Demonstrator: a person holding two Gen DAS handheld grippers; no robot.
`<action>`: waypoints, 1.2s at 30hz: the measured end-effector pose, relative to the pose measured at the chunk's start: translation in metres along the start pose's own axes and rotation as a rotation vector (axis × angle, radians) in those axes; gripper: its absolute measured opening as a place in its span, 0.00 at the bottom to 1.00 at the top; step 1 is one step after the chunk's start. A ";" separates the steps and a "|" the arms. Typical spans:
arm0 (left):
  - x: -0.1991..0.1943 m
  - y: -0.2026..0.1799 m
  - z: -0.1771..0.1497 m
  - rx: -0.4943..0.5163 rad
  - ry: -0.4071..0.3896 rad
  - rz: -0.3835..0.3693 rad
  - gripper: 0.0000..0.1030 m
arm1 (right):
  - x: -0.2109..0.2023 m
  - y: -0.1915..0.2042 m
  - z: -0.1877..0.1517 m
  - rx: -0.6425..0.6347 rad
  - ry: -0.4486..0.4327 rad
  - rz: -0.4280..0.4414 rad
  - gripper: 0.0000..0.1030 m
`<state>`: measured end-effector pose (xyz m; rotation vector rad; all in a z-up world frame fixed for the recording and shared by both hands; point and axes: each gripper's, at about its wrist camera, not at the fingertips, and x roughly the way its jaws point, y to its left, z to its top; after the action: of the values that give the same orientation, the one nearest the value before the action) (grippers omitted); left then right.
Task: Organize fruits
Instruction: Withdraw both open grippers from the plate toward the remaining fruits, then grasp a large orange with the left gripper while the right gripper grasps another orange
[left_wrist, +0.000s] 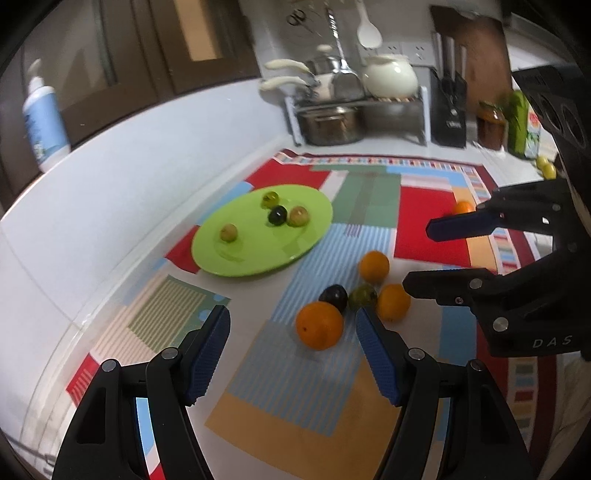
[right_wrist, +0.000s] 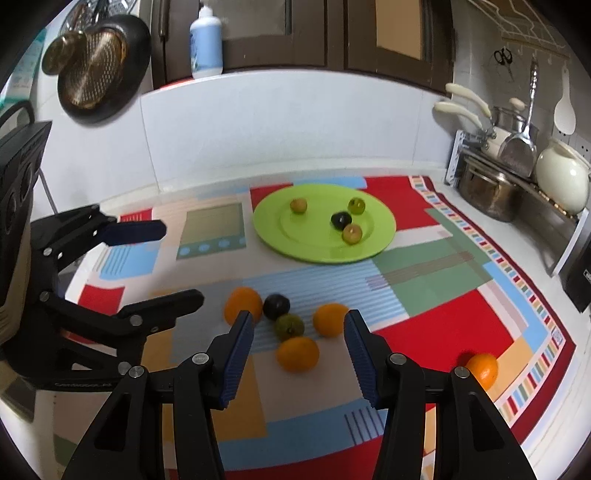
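Observation:
A lime-green plate (left_wrist: 258, 254) (right_wrist: 295, 240) lies on the patterned mat and carries three small green-yellow fruits and one dark plum (left_wrist: 277, 215) (right_wrist: 340, 219). Nearer on the mat lies a cluster: three oranges (left_wrist: 319, 325) (right_wrist: 297, 353), a dark plum (left_wrist: 334, 297) (right_wrist: 276, 305) and a green fruit (left_wrist: 364, 295) (right_wrist: 289, 326). Another orange (right_wrist: 482, 369) (left_wrist: 462, 206) sits apart at the mat's right. My left gripper (left_wrist: 291, 317) (right_wrist: 177, 264) hovers open just left of the cluster. My right gripper (right_wrist: 299, 321) (left_wrist: 424, 254) hangs open above the cluster, holding nothing.
A rack with steel pots (left_wrist: 328, 123) (right_wrist: 487, 192) and a white teapot (left_wrist: 389, 75) stands at the counter's back. A knife block (left_wrist: 448, 110), jars and two small green fruits (left_wrist: 546, 168) sit beyond the mat. A soap bottle (right_wrist: 206, 40) stands on the sill.

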<state>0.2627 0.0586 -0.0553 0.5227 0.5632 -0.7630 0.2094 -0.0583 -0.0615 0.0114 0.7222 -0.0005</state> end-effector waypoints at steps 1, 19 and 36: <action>0.004 -0.001 -0.002 0.014 0.005 -0.005 0.68 | 0.003 0.000 -0.001 0.000 0.009 0.000 0.50; 0.057 -0.005 -0.015 0.112 0.072 -0.093 0.61 | 0.046 -0.002 -0.020 -0.001 0.130 0.015 0.50; 0.070 -0.008 -0.011 0.043 0.118 -0.147 0.40 | 0.056 -0.009 -0.022 0.015 0.145 0.062 0.36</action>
<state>0.2951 0.0266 -0.1097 0.5728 0.7021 -0.8893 0.2369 -0.0669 -0.1147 0.0488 0.8666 0.0549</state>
